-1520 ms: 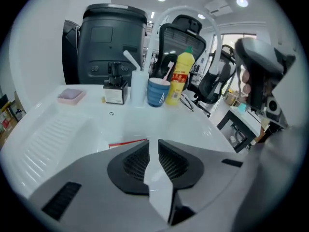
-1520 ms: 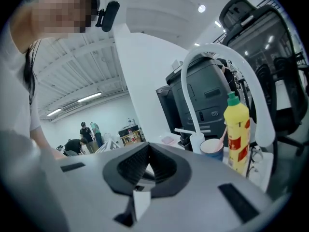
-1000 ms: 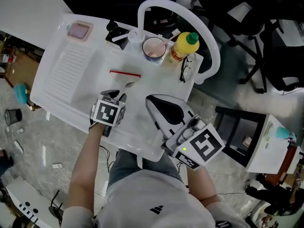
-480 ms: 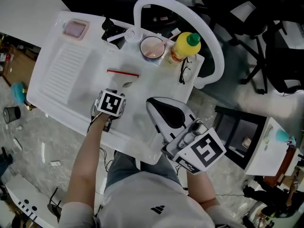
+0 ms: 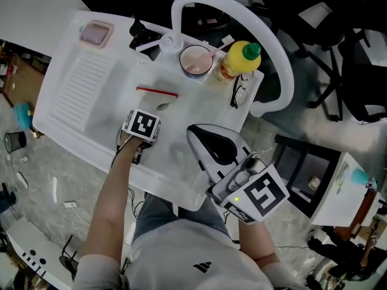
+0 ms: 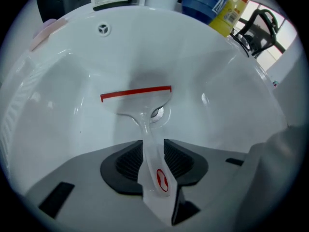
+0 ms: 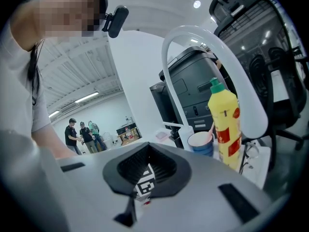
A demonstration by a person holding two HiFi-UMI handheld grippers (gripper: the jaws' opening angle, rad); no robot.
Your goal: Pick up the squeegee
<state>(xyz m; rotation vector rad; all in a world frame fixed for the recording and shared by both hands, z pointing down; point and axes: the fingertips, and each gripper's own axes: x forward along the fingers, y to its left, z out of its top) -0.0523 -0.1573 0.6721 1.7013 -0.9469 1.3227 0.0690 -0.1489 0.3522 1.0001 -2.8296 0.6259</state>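
Your left forearm (image 5: 112, 192) reaches out over the near rim of the sink (image 5: 72, 95). The wrist is bent so the left tool (image 6: 153, 151) points steeply down into the basin. Its jaws are opening, and the pads are not pressing on the clear handle that runs between them. Your right tool (image 7: 147, 173) is held nearly level at the sink's near right corner, jaws apart with nothing in them.

Behind the basin stand a bowl (image 5: 195, 61), pale pink inside with a thin handle leaning out of it, and a green-capped yellow bottle (image 5: 237, 60). A pink dish (image 5: 97, 36) sits at the far left corner.

The squeegee (image 6: 145, 127) lies on the basin floor by the drain. Its red blade lies crosswise at the far end. Its long axis runs from the blade back toward you, handle end in the left tool.
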